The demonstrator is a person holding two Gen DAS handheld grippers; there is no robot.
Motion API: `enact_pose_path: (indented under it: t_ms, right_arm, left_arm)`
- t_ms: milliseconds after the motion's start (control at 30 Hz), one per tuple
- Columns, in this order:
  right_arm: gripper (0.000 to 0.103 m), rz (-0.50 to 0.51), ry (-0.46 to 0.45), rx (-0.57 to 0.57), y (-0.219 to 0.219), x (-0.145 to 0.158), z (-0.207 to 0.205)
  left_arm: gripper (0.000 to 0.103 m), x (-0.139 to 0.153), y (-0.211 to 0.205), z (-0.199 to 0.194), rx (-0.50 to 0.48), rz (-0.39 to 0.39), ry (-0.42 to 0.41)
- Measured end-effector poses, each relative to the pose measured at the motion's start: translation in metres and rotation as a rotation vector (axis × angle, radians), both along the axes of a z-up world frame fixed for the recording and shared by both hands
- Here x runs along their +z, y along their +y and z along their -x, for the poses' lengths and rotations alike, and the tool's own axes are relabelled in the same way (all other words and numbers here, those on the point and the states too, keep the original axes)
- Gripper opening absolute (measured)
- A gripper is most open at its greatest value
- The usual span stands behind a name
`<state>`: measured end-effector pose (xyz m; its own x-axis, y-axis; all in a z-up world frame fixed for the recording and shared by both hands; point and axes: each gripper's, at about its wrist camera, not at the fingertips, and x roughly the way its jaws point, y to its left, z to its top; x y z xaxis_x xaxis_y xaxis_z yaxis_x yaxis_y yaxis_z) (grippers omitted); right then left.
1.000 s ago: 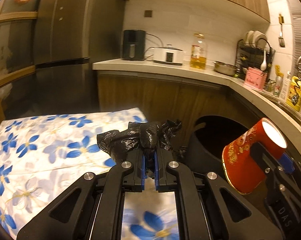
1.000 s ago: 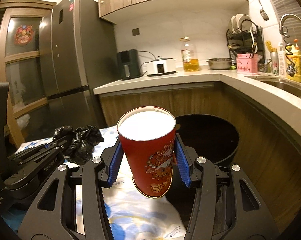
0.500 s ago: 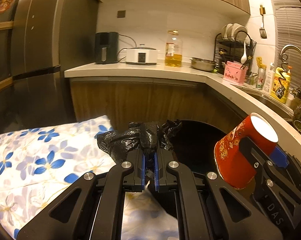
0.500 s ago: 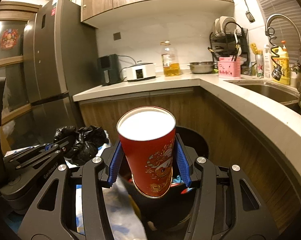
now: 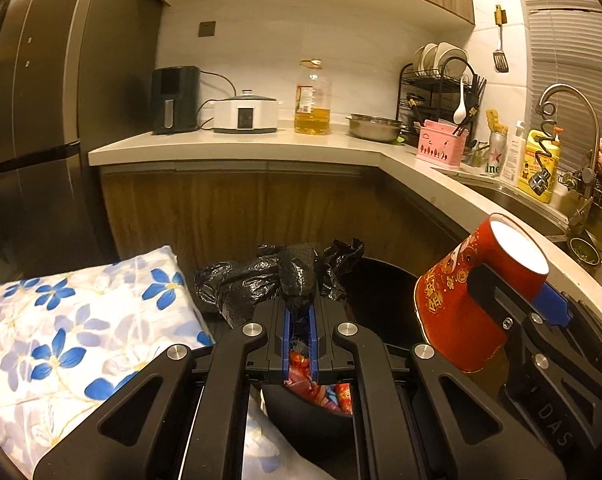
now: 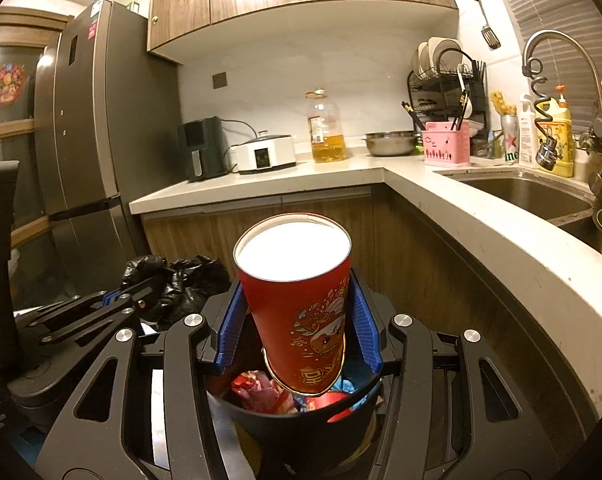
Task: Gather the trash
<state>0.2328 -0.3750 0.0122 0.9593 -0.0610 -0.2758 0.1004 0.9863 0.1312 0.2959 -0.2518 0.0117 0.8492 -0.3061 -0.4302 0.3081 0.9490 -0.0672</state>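
Both of my grippers over black bin [image 6: 301, 420], wrappers already inside. Right gripper [image 6: 299, 320] clamps red paper cup [image 6: 297, 296] between blue pads, cup upright, base directly above bin mouth. Left gripper [image 5: 299, 312] pinched tight on crumpled black plastic bag [image 5: 261, 280], bag near bin's rear rim. My plan: 2 drops. Release cup first, straight down. Then I nudge bag further over opening before parting jaws, since film may cling to pads.
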Motion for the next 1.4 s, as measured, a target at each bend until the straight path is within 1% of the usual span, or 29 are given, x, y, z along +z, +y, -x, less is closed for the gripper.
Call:
enact_pose_path:
  t_ms: [100, 267, 667, 767, 800, 833, 900, 933, 1000, 1067, 1133, 1167, 1200, 1233, 1267, 1300, 1333, 1367, 1400]
  right_arm:
    - [0.049, 0.01, 0.002, 0.004, -0.001, 0.0, -0.005]
    - [0.049, 0.018, 0.018, 0.01, -0.001, -0.002, -0.016]
    - [0.05, 0.018, 0.037, 0.005, -0.004, -0.009, -0.032]
    - [0.051, 0.01, 0.037, 0.004, -0.006, -0.009, -0.034]
    - [0.051, 0.012, 0.037, 0.002, -0.006, -0.01, -0.034]
    - [0.051, 0.014, 0.038, -0.001, -0.006, -0.01, -0.034]
    - [0.051, 0.015, 0.042, -0.004, -0.007, -0.011, -0.035]
    - [0.054, 0.015, 0.044, -0.007, -0.007, -0.011, -0.036]
    - [0.056, 0.014, 0.043, -0.014, -0.008, -0.011, -0.036]
    - [0.059, 0.011, 0.042, -0.017, -0.01, -0.011, -0.035]
    - [0.061, 0.01, 0.041, -0.026, -0.012, -0.01, -0.033]
    - [0.061, 0.009, 0.041, -0.028, -0.012, -0.011, -0.032]
    - [0.062, 0.005, 0.043, -0.031, -0.014, -0.011, -0.031]
    - [0.066, 0.001, 0.045, -0.036, -0.015, -0.011, -0.029]
    - [0.07, -0.002, 0.048, -0.041, -0.016, -0.012, -0.028]
    - [0.072, -0.007, 0.054, -0.045, -0.017, -0.012, -0.026]
    - [0.075, -0.012, 0.063, -0.046, -0.017, -0.013, -0.024]
    - [0.08, -0.015, 0.071, -0.045, -0.017, -0.014, -0.023]
    - [0.082, -0.017, 0.081, -0.045, -0.016, -0.015, -0.021]
  left_arm:
    - [0.007, -0.002, -0.003, -0.005, -0.02, 0.012, 0.003]
    - [0.007, -0.003, -0.009, -0.011, -0.037, 0.002, -0.004]
    - [0.008, -0.013, -0.014, -0.027, -0.034, 0.005, 0.014]
    - [0.014, -0.015, -0.016, -0.03, -0.032, 0.008, 0.017]
    - [0.019, -0.015, -0.016, -0.03, -0.03, 0.006, 0.015]
    - [0.022, -0.015, -0.016, -0.031, -0.031, 0.007, 0.012]
    - [0.026, -0.016, -0.016, -0.032, -0.035, 0.01, 0.012]
    - [0.026, -0.016, -0.016, -0.033, -0.033, 0.007, 0.012]
    - [0.037, -0.016, -0.015, -0.034, -0.028, 0.007, 0.009]
    - [0.038, -0.016, -0.012, -0.034, -0.026, 0.011, 0.01]
    - [0.047, -0.017, -0.01, -0.034, -0.015, 0.008, 0.007]
    - [0.056, -0.016, -0.009, -0.033, -0.008, 0.007, 0.003]
    - [0.062, -0.016, -0.007, -0.032, -0.003, 0.009, -0.002]
    - [0.065, -0.016, -0.005, -0.03, 0.003, 0.008, -0.006]
    - [0.072, -0.016, -0.003, -0.028, 0.018, 0.002, -0.013]
    - [0.078, -0.016, -0.001, -0.026, 0.029, -0.003, -0.019]
    - [0.081, -0.016, 0.003, -0.022, 0.045, -0.009, -0.029]
    - [0.086, -0.016, 0.005, -0.02, 0.055, -0.012, -0.035]
    - [0.088, -0.016, 0.009, -0.017, 0.068, -0.019, -0.039]
